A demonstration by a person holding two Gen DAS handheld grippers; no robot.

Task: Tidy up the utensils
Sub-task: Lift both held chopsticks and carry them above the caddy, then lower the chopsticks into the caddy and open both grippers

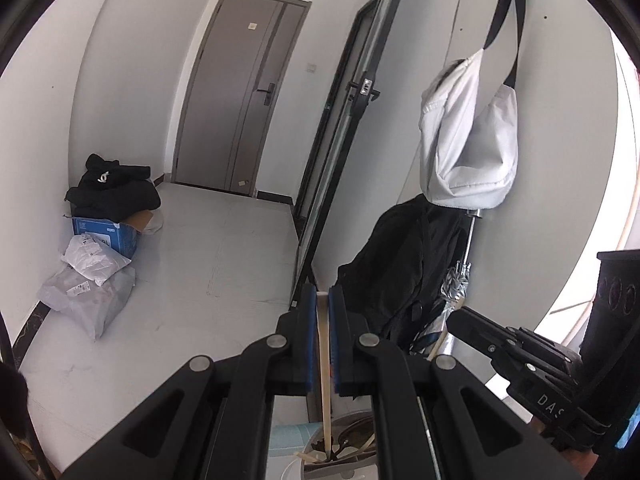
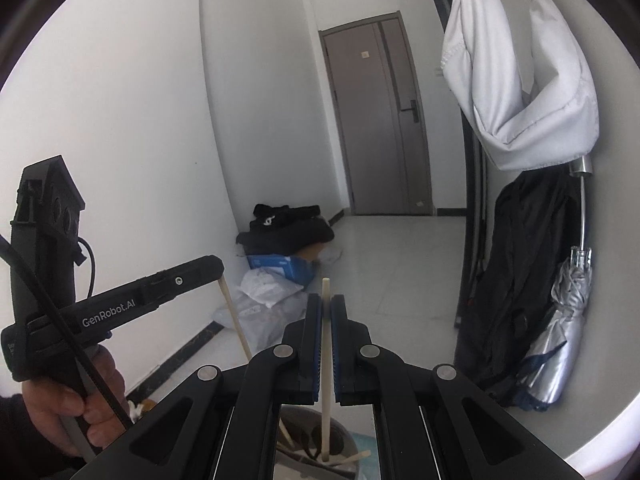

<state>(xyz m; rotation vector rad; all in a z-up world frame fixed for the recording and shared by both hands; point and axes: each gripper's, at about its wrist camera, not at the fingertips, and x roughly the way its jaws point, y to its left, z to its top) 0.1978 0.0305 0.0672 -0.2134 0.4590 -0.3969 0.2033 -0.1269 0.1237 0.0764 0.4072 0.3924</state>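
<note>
Above glossy grey floor [image 1: 224, 264], each gripper [image 1: 322, 292] [image 2: 326, 304] clamping a slim wooden stick [image 1: 322, 344] [image 2: 326, 344].

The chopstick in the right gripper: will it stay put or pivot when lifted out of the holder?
The chopstick looks thin, straight and rigid, so flexing seems unlikely. It is probably light. The right gripper pinches it mid-length between flat blue pads, so its smooth surface may pivot or slide. Its lower end stands in the holder.

Pale floor [image 1: 224, 248] with parcels [image 1: 90, 280], box [image 1: 106, 234].
</note>
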